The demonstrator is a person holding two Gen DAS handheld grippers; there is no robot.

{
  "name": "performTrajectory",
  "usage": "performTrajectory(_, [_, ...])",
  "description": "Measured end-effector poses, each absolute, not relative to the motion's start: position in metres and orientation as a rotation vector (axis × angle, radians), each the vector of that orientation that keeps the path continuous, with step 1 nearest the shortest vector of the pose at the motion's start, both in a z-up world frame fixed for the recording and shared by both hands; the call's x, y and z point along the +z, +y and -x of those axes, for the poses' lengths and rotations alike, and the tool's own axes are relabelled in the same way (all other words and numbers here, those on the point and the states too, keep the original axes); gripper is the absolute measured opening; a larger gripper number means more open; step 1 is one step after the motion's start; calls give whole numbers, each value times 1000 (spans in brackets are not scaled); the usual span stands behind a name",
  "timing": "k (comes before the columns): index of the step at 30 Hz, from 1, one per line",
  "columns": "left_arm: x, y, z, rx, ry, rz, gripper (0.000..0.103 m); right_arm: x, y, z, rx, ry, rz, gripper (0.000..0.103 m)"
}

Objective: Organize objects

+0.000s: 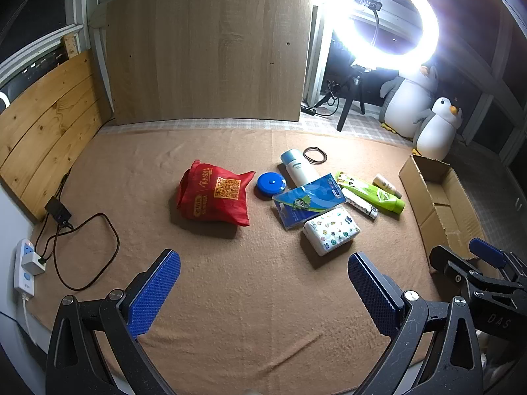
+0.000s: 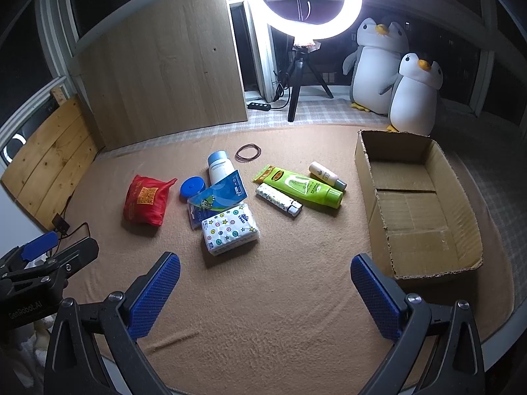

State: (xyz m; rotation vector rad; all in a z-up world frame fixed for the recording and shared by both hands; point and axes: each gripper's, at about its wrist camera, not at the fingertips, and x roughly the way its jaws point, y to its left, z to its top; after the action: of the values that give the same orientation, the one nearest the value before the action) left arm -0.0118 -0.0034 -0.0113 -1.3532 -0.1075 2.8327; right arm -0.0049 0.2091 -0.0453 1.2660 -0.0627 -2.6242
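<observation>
Only from the left wrist: power strip [image 1: 25, 268] beside blanket [image 1: 250, 296].

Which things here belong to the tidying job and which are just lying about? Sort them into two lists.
For the job: cardboard box, red bag, blue round case, white bottle, blue packet, tissue pack, green tube, rubber bands.

Lying about: ring light, plush penguins, power strip.

You've got a crumpled red bag [image 2: 145, 200] lying apart on the left, then a cluster: blue round case [image 2: 192, 187], white bottle [image 2: 220, 167] on its side, blue card [image 2: 218, 199], tissue pack [image 2: 229, 230], green tube [image 2: 304, 188]. Open cardboard box [image 2: 369, 177] sits right, upright.
</observation>
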Motion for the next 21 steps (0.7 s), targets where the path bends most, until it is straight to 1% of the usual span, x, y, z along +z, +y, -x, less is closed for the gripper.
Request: performTrajectory(21, [-23,-2,21,2816,-91,1370,103,-48,210,7,-2615,-61,-1272,102])
